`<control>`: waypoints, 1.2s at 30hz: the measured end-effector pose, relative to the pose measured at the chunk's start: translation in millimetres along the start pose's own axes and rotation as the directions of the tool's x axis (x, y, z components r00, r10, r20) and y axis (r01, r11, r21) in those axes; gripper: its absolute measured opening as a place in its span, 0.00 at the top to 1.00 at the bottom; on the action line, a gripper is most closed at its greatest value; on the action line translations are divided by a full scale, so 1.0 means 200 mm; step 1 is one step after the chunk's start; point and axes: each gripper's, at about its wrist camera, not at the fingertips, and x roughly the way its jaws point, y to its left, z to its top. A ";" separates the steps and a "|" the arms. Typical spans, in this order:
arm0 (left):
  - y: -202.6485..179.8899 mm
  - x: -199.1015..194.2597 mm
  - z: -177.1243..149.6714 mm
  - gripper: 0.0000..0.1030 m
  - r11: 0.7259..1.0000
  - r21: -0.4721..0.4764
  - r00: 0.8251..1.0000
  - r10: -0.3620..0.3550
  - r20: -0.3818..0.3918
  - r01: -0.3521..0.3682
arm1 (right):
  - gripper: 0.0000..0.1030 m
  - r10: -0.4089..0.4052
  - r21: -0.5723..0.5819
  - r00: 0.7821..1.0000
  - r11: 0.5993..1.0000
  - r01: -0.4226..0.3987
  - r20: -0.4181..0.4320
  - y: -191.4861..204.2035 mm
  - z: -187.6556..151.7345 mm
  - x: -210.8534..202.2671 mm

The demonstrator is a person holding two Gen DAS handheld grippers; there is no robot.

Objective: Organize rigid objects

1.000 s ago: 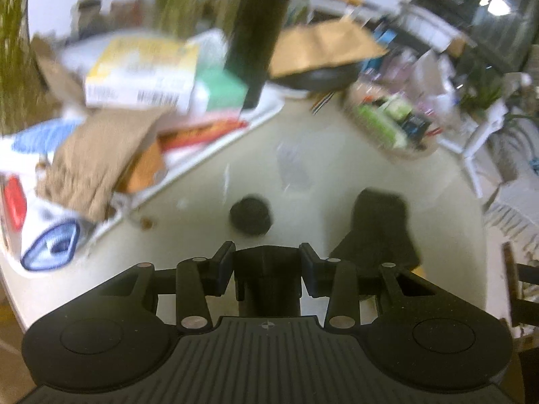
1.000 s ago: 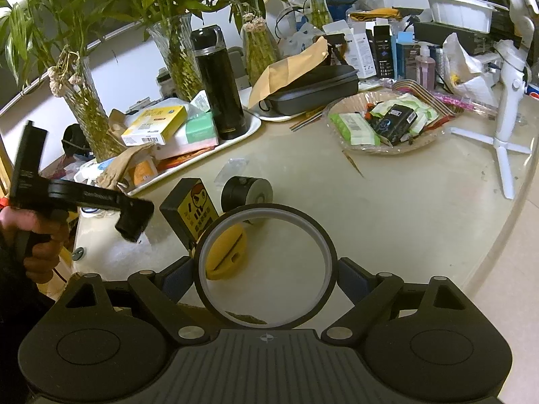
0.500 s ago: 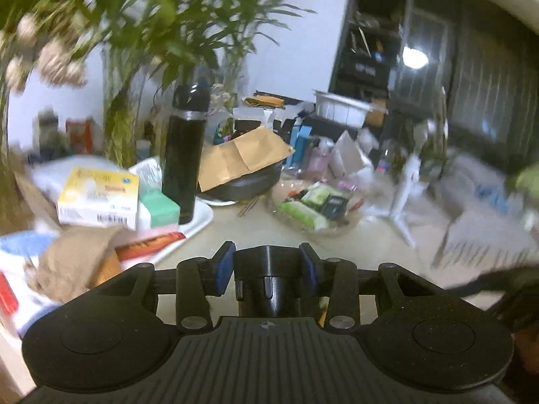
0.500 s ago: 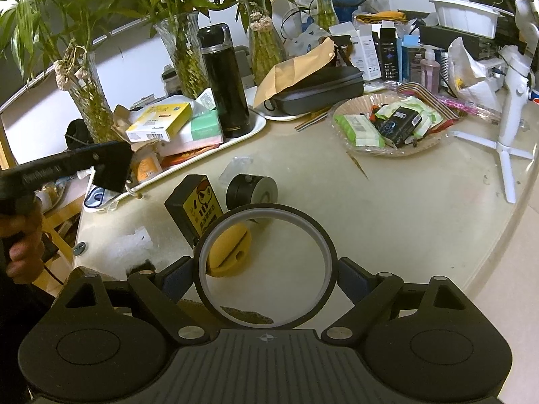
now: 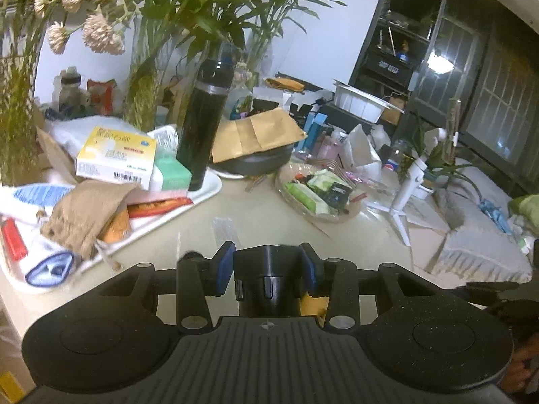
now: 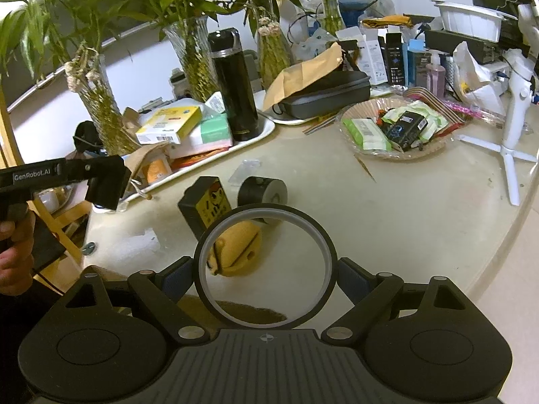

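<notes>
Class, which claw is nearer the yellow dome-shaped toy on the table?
Right. The right claw, gripping a black ring, hovers just above the yellow dome-shaped toy; the left claw sits off by the white tray.

Each gripper body is moulded in matt black plastic, ribbed at the centre and flanked by two round discs. The linkage arms are pinned with silver screws, and blue pads (image 5: 225, 268) are fitted inside the fingers. White "GenRobot.AI" lettering is printed along the left gripper (image 6: 104, 181), whose handle is wrapped by a hand (image 6: 13, 256).
</notes>
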 end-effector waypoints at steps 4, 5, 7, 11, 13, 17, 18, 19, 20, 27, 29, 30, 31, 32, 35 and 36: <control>-0.03 -0.05 -0.03 0.61 1.000 -0.029 0.999 0.009 -0.043 -0.011 | 0.11 0.034 -0.020 0.999 0.999 -0.033 0.013 0.04 -0.02 -0.04; -0.04 -0.06 -0.04 0.61 0.999 -0.034 0.998 0.013 -0.053 -0.015 | 0.11 0.043 -0.028 0.999 0.999 -0.042 0.015 0.06 -0.03 -0.05; -0.05 -0.07 -0.06 0.61 0.998 -0.047 0.996 0.025 -0.081 -0.029 | 0.11 0.059 -0.042 0.998 0.997 -0.058 0.016 0.08 -0.04 -0.06; -0.08 -0.11 -0.10 0.61 0.996 -0.061 0.990 0.053 -0.132 -0.061 | 0.11 0.080 -0.069 0.997 0.994 -0.079 0.011 0.13 -0.07 -0.08; -0.09 -0.13 -0.11 0.61 0.995 -0.067 0.986 0.064 -0.152 -0.075 | 0.11 0.092 -0.075 0.996 0.993 -0.091 0.009 0.15 -0.08 -0.09; -0.12 -0.18 -0.15 0.61 0.994 -0.053 0.980 0.088 -0.179 -0.099 | 0.11 0.110 -0.086 0.994 0.990 -0.110 0.000 0.18 -0.10 -0.10; -0.12 -0.19 -0.15 0.61 0.994 -0.049 0.979 0.091 -0.184 -0.102 | 0.11 0.112 -0.089 0.994 0.990 -0.112 -0.002 0.19 -0.10 -0.10; -0.13 -0.20 -0.16 0.61 0.994 -0.046 0.977 0.093 -0.191 -0.104 | 0.11 0.115 -0.092 0.993 0.989 -0.115 -0.005 0.19 -0.11 -0.11; -0.14 -0.21 -0.17 0.61 0.993 -0.042 0.975 0.096 -0.198 -0.107 | 0.11 0.117 -0.095 0.993 0.989 -0.117 -0.008 0.20 -0.12 -0.11; -0.19 -0.25 -0.25 0.61 0.993 -0.017 0.963 0.109 -0.247 -0.117 | 0.11 0.119 -0.112 0.992 0.986 -0.123 -0.039 0.23 -0.17 -0.13; -0.20 -0.26 -0.27 0.61 0.993 -0.013 0.959 0.114 -0.259 -0.121 | 0.11 0.119 -0.118 0.992 0.985 -0.124 -0.052 0.24 -0.18 -0.13; -0.21 -0.26 -0.28 0.61 0.992 -0.012 0.957 0.115 -0.265 -0.122 | 0.11 0.117 -0.123 0.991 0.985 -0.123 -0.059 0.24 -0.19 -0.13; -0.21 -0.26 -0.29 0.61 0.993 -0.011 0.956 0.114 -0.270 -0.121 | 0.11 0.114 -0.127 0.991 0.984 -0.122 -0.066 0.25 -0.19 -0.13; -0.22 -0.26 -0.29 0.61 0.993 -0.010 0.955 0.113 -0.275 -0.121 | 0.11 0.111 -0.131 0.991 0.984 -0.120 -0.072 0.25 -0.20 -0.12; -0.22 -0.26 -0.31 0.61 0.992 -0.008 0.951 0.116 -0.286 -0.123 | 0.11 0.106 -0.139 0.990 0.983 -0.118 -0.089 0.26 -0.22 -0.12; -0.22 -0.26 -0.31 0.61 0.992 -0.006 0.950 0.118 -0.289 -0.125 | 0.11 0.107 -0.142 0.990 0.983 -0.119 -0.093 0.26 -0.22 -0.12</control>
